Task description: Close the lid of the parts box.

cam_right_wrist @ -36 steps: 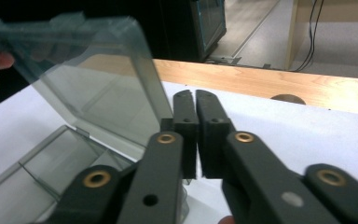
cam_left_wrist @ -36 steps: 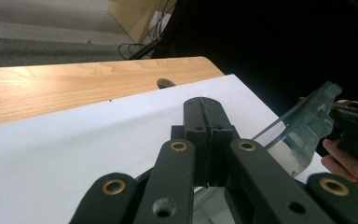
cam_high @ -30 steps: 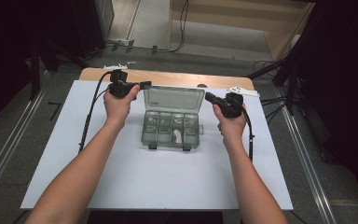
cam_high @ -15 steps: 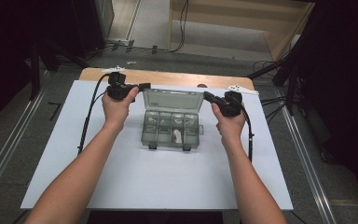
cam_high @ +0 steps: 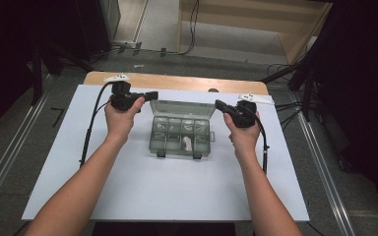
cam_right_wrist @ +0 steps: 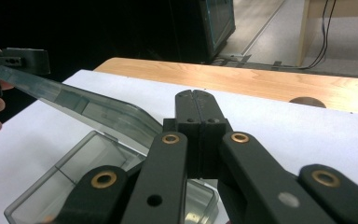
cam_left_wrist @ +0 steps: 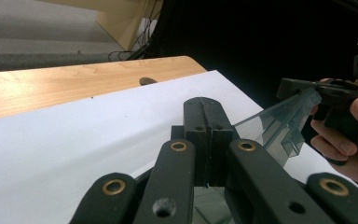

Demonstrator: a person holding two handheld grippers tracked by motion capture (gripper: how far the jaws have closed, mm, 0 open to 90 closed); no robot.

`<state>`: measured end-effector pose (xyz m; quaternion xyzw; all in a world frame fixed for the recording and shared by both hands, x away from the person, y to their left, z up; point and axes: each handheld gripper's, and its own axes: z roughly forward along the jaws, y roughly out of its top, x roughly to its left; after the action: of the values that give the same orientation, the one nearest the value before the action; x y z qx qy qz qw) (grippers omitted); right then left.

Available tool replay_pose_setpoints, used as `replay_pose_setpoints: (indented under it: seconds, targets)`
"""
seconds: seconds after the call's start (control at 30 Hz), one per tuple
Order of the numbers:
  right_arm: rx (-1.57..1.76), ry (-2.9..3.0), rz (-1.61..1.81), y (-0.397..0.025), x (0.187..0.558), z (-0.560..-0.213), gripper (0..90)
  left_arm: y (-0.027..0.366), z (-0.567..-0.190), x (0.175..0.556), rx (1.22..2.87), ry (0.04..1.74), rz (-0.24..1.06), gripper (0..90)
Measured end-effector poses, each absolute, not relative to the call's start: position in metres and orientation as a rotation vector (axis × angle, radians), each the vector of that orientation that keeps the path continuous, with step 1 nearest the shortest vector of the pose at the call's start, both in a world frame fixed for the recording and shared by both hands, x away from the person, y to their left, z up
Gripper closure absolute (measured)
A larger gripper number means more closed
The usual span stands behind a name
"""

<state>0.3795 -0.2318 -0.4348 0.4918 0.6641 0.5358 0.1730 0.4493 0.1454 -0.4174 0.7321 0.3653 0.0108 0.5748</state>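
left gripper (cam_high: pixel 150 95) jaws pressed together on the lid (cam_high: pixel 182 109) at its left corner; right gripper (cam_high: pixel 220 104) likewise clamped on its right corner. clear compartment box (cam_high: pixel 181 136) mid-table on white sheet (cam_high: pixel 128 187), lid raised; small white piece (cam_high: pixel 187 143) inside.

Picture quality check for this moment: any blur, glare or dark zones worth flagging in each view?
High view: even light on the white table, soft overall, surroundings falling to black at left and right. Left gripper view: its own jaws are close and soft, the clear lid is pale against a black background. Right gripper view: the organizer box reads clearly, upper left is black, the floor beyond is bright.
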Motion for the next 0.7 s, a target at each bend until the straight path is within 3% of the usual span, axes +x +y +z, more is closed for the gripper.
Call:
replay_pose_setpoints:
  seconds: [0.7]
  targets:
    - [1.347, 1.894, 1.535, -0.227, 0.339, -0.451, 87.9, 0.151, -0.44, 0.393, 1.766, 0.813, 0.057, 89.9]
